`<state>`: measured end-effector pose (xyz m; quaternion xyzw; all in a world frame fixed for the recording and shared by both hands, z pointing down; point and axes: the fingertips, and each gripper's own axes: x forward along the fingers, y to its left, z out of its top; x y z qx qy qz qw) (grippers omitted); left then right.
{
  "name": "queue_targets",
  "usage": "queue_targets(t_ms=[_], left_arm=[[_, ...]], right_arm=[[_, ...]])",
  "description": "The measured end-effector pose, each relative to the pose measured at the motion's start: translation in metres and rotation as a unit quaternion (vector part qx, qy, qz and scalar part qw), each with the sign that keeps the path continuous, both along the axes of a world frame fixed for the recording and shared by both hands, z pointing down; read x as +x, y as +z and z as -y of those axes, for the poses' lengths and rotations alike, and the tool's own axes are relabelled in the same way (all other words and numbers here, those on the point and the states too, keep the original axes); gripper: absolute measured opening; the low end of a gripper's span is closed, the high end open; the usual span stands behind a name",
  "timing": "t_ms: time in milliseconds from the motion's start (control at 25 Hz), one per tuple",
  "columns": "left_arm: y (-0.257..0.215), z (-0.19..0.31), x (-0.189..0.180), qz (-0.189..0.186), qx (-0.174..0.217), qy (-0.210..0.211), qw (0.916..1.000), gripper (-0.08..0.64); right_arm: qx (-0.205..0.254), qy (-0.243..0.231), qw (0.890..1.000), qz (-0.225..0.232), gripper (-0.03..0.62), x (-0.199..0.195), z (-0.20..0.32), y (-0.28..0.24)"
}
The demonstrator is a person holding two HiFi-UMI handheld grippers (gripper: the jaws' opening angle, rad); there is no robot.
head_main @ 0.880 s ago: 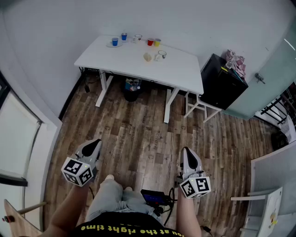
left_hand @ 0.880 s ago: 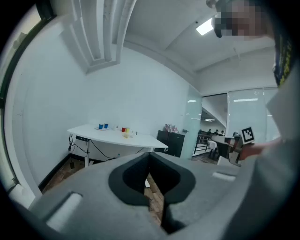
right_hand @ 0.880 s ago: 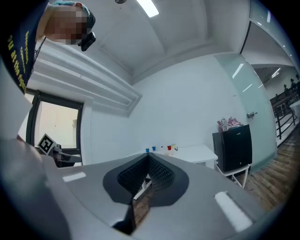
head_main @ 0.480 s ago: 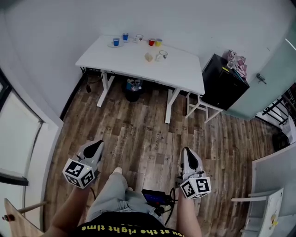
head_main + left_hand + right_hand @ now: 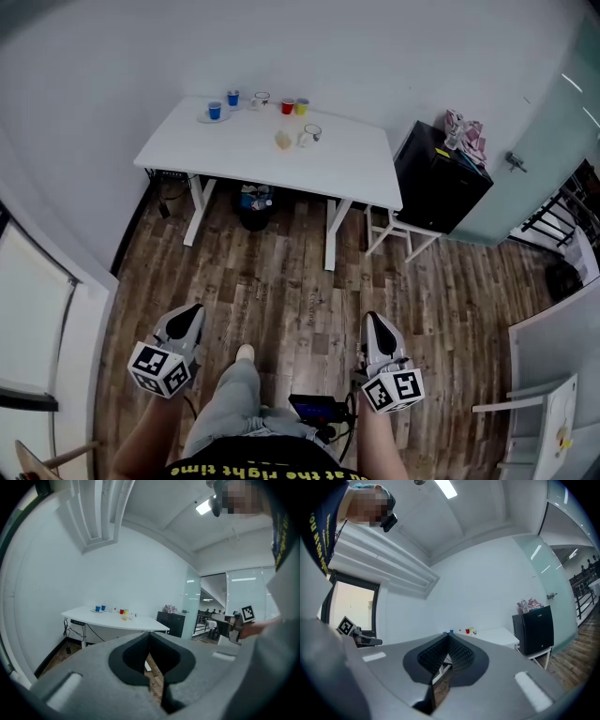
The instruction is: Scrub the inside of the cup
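Far ahead, a white table (image 5: 234, 150) carries several small cups: two blue ones (image 5: 215, 111), a red one (image 5: 288, 106), a yellow one (image 5: 301, 106) and a clear mug (image 5: 309, 135) beside a pale yellowish lump (image 5: 283, 140). My left gripper (image 5: 190, 315) and right gripper (image 5: 373, 322) hang low over the wooden floor, well short of the table. Both are shut and hold nothing. The left gripper (image 5: 150, 634) points toward the table (image 5: 117, 620). The right gripper (image 5: 448, 637) also points at the table (image 5: 497, 634), its ribbed pads pressed together.
A black cabinet (image 5: 441, 183) with pink things on top stands right of the table, next to a white stool (image 5: 403, 220). A dark bin (image 5: 253, 202) sits under the table. A frosted glass door (image 5: 544, 141) is at the right, a window (image 5: 37, 309) at the left.
The person has stepped forward, legs shifting below. The table has slid a little left in the head view. Both grippers stay shut at the person's sides.
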<state>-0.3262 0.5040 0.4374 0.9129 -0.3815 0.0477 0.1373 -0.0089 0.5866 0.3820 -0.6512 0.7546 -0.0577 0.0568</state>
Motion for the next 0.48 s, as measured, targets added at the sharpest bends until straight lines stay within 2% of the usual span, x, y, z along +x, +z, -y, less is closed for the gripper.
queue_targets(t_ms=[480], left_arm=[[-0.011,0.148,0.017,-0.006,0.008,0.004,0.9999,0.0]], right_arm=[[0.015,-0.003,1.0,-0.011,0.006,0.014,0.15,-0.022]])
